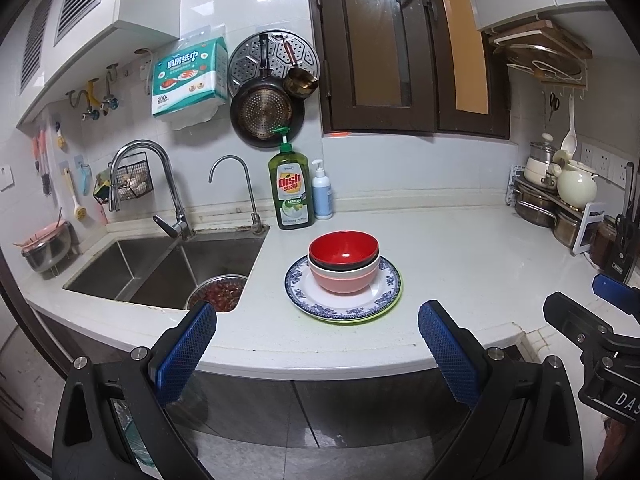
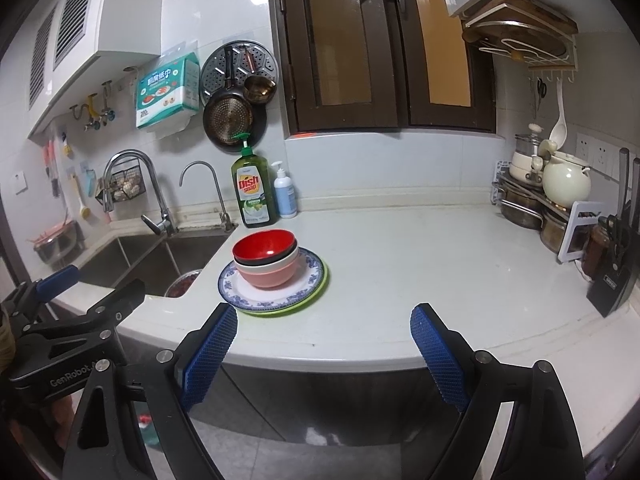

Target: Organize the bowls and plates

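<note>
The dishes sit as one stack on the white countertop (image 1: 460,256), just right of the sink (image 1: 168,268) and in front of the green dish soap bottle (image 1: 289,188): a red bowl (image 1: 343,250) nests in a pink bowl (image 1: 344,278), with a dark rim and a white rim showing between them, and the bowls rest on a blue-patterned plate (image 1: 304,288) that lies on a green plate (image 1: 384,312), of which only the edge peeks out. Both grippers hover off the counter's front edge, well short of the stack and touching nothing. The left gripper (image 1: 316,344) is spread wide and empty, and the stack lies almost straight ahead of it, centred between its blue pads. The right gripper (image 2: 324,344) is likewise spread wide and empty, but from it the stack (image 2: 272,268) lies ahead and off to the left, nearer its left pad (image 2: 210,354). The stack is round, so no axis favours either side; the left gripper looks better lined up for a straight reach to the red bowl's rim, while the right would need to swing toward the sink first.
</note>
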`<state>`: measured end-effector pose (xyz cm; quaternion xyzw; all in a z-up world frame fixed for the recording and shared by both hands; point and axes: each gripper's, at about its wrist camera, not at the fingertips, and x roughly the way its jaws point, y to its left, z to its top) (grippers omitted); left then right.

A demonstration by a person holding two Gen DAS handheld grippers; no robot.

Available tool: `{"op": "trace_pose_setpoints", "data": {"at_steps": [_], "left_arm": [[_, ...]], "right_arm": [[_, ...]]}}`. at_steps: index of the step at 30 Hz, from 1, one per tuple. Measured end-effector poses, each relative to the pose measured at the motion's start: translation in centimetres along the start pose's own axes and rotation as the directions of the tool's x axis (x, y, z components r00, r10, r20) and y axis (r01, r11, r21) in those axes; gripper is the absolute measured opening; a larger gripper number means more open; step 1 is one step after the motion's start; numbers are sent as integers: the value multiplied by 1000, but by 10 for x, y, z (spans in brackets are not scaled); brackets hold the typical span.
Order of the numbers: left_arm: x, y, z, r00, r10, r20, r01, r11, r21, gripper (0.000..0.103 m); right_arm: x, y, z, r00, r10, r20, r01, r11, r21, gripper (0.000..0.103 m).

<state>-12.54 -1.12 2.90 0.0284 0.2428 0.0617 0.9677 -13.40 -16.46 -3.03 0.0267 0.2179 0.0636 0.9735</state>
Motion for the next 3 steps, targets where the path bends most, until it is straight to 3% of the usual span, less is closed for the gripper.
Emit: {"op": "trace_pose_setpoints", "data": {"at_steps": [3], "left_arm": [[-1,2,0,1000,0,3,0,1000,-4,103]], "right_arm": [[0,-1,0,1000,2,1,-2,1000,-3,89]]}}
